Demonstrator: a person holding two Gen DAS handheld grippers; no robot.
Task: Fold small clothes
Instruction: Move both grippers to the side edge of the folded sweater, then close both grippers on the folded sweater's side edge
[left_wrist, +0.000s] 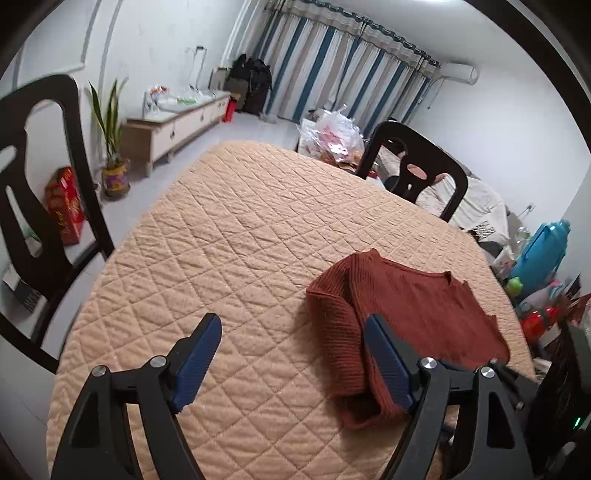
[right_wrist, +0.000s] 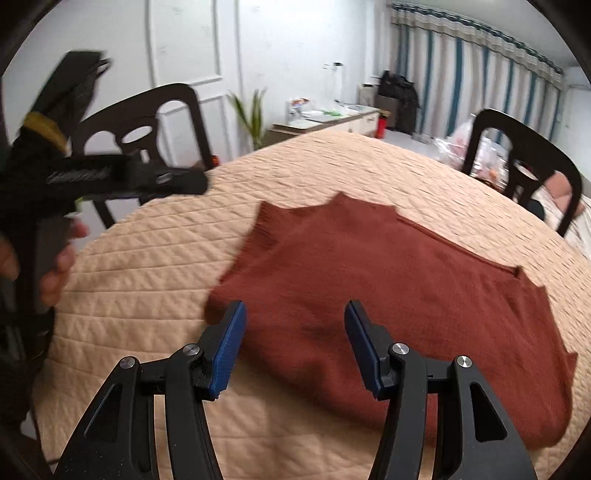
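Left wrist view. Left gripper (left_wrist: 291, 332): jaws spread wide, nothing between them, blue pads (left_wrist: 197, 363) facing inward, poised above the quilted cover. Its right-hand finger overlaps the sweater's near left part in the picture; contact cannot be told. Sweater (left_wrist: 413, 314): rust-red ribbed knit, lying on the table's near right portion, close to the right edge, one sleeve folded back over the body on the left side. Table (left_wrist: 236, 236): rounded, covered in a peach quilted cloth. Dark chair (left_wrist: 48, 206) at the left edge; a second dark chair (left_wrist: 417, 166) at the far right edge. Beyond: striped curtains (left_wrist: 343, 70), a low cabinet (left_wrist: 173, 129), a potted plant (left_wrist: 110, 147).

Right wrist view. Right gripper (right_wrist: 294, 321): jaws spread wide, nothing clamped, fingertips over the sweater's (right_wrist: 388, 280) near edge. The sweater lies flat on the table's (right_wrist: 147, 258) near right half, reaching toward the right edge. Left gripper (right_wrist: 147, 177): blurred, seen side-on over the table's left edge, held by a hand (right_wrist: 55, 258); its opening cannot be judged here.
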